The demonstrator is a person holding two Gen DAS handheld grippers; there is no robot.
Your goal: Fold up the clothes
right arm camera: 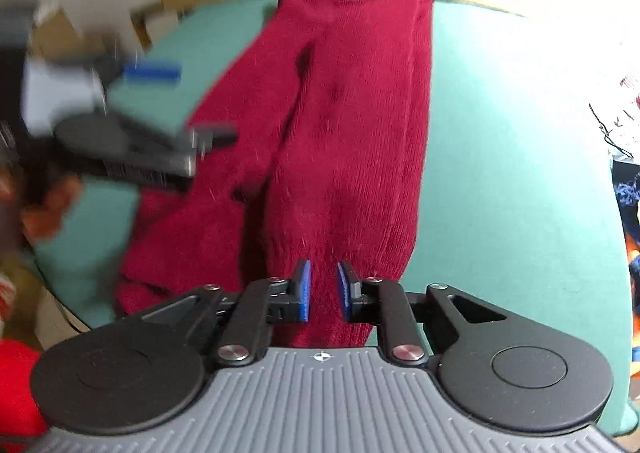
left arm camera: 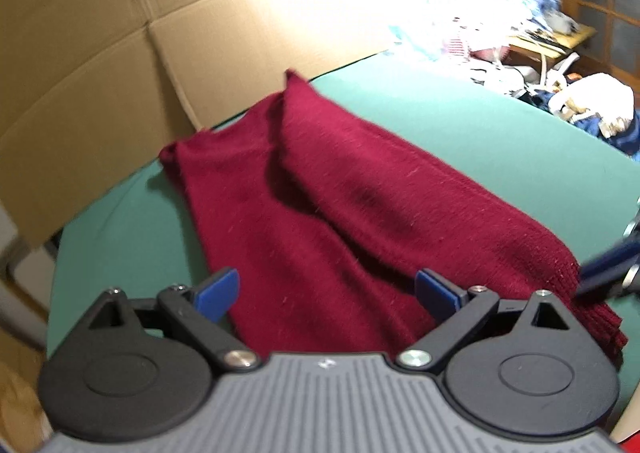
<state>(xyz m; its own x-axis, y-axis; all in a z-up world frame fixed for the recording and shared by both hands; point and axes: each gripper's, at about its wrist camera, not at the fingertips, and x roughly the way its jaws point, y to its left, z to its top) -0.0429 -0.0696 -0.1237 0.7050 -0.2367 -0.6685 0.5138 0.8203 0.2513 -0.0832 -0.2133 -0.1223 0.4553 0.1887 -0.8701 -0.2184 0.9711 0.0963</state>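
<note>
Maroon knit sweater [left arm camera: 320, 197] lies lengthwise on the green worktop [left arm camera: 460, 121], already folded into a long narrow strip, one layer lapped over the other along the middle. From the left wrist: my left gripper [left arm camera: 326, 291] has its jaws wide apart, straddling the near end of the strip, nothing pinched. I read that as lined up to take the hem edge. Blurred dark-blue tip of the other gripper shows at the far right, by the ribbed hem. Cardboard [left arm camera: 100, 53] walls off the back, clutter sits beyond the worktop.

From the right wrist: right gripper [right arm camera: 322, 291] points steeply down over the sweater [right arm camera: 352, 141] hem, jaws narrowly parted with knit behind the gap, pads not pressing it. Looks like the cloth has been let go so the fold rests flat. Left gripper [right arm camera: 160, 109] is blurred at left, over the strip's edge.
</note>
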